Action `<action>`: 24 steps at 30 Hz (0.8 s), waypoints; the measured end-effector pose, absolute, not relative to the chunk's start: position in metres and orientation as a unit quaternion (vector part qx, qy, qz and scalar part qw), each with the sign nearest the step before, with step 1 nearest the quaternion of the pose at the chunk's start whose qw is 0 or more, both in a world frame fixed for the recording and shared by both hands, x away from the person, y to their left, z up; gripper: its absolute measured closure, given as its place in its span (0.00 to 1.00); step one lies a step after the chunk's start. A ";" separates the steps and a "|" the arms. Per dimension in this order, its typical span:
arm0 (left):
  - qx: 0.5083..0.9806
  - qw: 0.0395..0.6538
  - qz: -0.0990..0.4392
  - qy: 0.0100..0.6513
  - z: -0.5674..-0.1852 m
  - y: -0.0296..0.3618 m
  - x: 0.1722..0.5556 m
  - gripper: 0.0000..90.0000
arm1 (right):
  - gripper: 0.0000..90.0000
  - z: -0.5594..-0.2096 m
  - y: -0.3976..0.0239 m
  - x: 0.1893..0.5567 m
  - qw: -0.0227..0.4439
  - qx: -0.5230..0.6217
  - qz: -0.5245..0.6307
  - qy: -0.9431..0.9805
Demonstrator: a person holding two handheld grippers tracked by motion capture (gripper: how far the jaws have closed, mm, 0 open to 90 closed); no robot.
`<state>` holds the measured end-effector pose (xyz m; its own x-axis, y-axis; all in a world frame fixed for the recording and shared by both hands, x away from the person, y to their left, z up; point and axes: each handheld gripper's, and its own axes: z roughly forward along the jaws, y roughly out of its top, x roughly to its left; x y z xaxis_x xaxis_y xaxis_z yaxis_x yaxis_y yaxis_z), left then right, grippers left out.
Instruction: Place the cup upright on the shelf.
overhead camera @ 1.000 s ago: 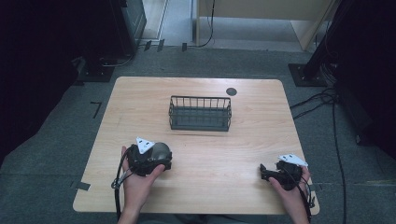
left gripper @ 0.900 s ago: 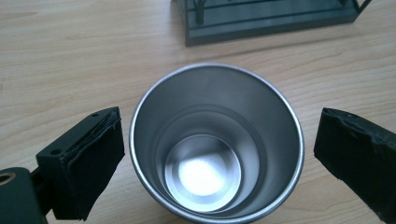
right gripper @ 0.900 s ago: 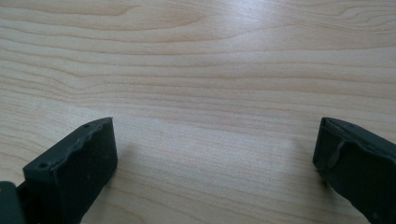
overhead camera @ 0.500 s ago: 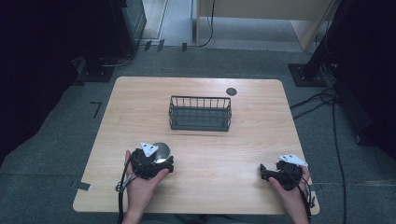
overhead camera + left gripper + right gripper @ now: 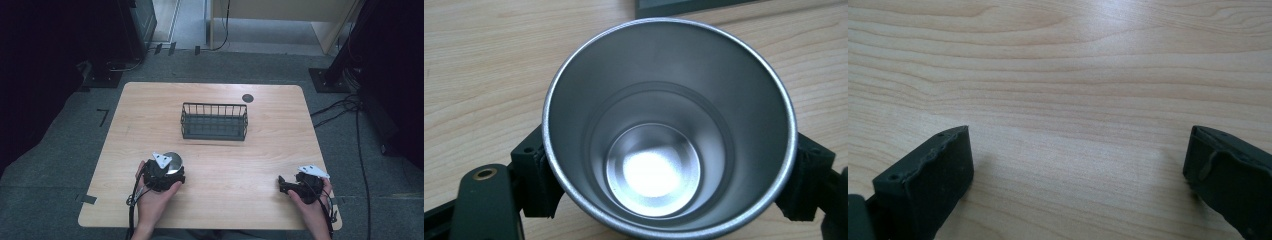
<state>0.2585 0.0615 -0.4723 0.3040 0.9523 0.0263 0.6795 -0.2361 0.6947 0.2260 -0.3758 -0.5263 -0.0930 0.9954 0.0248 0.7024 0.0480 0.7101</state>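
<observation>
A shiny steel cup (image 5: 173,162) sits between the jaws of my left gripper (image 5: 166,173) at the near left of the wooden table (image 5: 235,170). In the left gripper view I look down into the cup (image 5: 669,130), and my left gripper (image 5: 669,177) presses on its wall from both sides. My right gripper (image 5: 283,184) rests low at the near right of the table. Its jaws stand wide apart in the right gripper view, where my right gripper (image 5: 1080,150) has only bare wood between them.
A dark wire basket (image 5: 214,121) stands mid-table, beyond both hands, and its edge (image 5: 684,6) shows just behind the cup. A small black disc (image 5: 247,98) is set into the tabletop at the back. Cables and equipment stands ring the table on the floor.
My left gripper has drawn the cup slightly toward the person's side of the table. The right gripper has stayed put.
</observation>
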 end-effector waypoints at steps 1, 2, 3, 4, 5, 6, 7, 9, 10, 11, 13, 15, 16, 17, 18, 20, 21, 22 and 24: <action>0.750 0.296 0.232 0.544 -0.472 0.062 0.259 0.21 | 0.00 -0.526 -0.376 0.226 0.251 0.625 0.292 0.679; 0.749 0.296 0.232 0.545 -0.472 0.062 0.260 0.21 | 0.00 -0.526 -0.376 0.226 0.251 0.625 0.292 0.679; 0.749 0.295 0.231 0.546 -0.472 0.062 0.260 0.21 | 0.00 -0.526 -0.376 0.226 0.251 0.624 0.292 0.680; 0.750 0.295 0.230 0.546 -0.472 0.062 0.261 0.21 | 0.00 -0.526 -0.376 0.226 0.251 0.624 0.292 0.680; 0.750 0.295 0.229 0.546 -0.472 0.062 0.261 0.21 | 0.00 -0.526 -0.376 0.226 0.251 0.624 0.292 0.680; 0.749 0.294 0.230 0.547 -0.471 0.062 0.262 0.21 | 0.00 -0.526 -0.376 0.226 0.251 0.625 0.292 0.680; 0.749 0.294 0.230 0.548 -0.471 0.063 0.263 0.21 | 0.00 -0.526 -0.376 0.226 0.251 0.625 0.292 0.680; 0.749 0.295 0.228 0.548 -0.470 0.064 0.265 0.21 | 0.00 -0.526 -0.376 0.226 0.251 0.624 0.292 0.680; 0.748 0.297 0.228 0.548 -0.469 0.064 0.266 0.21 | 0.00 -0.526 -0.376 0.226 0.251 0.624 0.292 0.680; 0.747 0.298 0.229 0.548 -0.468 0.064 0.267 0.21 | 0.00 -0.526 -0.376 0.226 0.251 0.624 0.291 0.680; 0.746 0.301 0.231 0.547 -0.465 0.065 0.268 0.21 | 0.00 -0.526 -0.376 0.226 0.251 0.625 0.292 0.680; 0.745 0.304 0.232 0.546 -0.461 0.065 0.271 0.21 | 0.00 -0.526 -0.376 0.226 0.251 0.624 0.291 0.680; 0.744 0.307 0.233 0.546 -0.461 0.065 0.271 0.21 | 0.00 -0.526 -0.376 0.226 0.251 0.624 0.291 0.680; 0.745 0.306 0.233 0.546 -0.459 0.065 0.272 0.21 | 0.00 -0.526 -0.376 0.226 0.251 0.624 0.292 0.680; 0.744 0.305 0.233 0.546 -0.458 0.065 0.273 0.21 | 0.00 -0.526 -0.376 0.226 0.251 0.624 0.292 0.680; 0.743 0.305 0.233 0.548 -0.456 0.065 0.275 0.21 | 0.00 -0.526 -0.376 0.226 0.251 0.625 0.292 0.680; 0.743 0.305 0.233 0.548 -0.455 0.065 0.277 0.21 | 0.00 -0.526 -0.376 0.226 0.251 0.625 0.292 0.680; 0.743 0.305 0.233 0.548 -0.454 0.066 0.278 0.21 | 0.00 -0.526 -0.376 0.226 0.251 0.624 0.292 0.680; 0.743 0.306 0.234 0.547 -0.451 0.066 0.281 0.21 | 0.00 -0.526 -0.376 0.226 0.250 0.625 0.292 0.680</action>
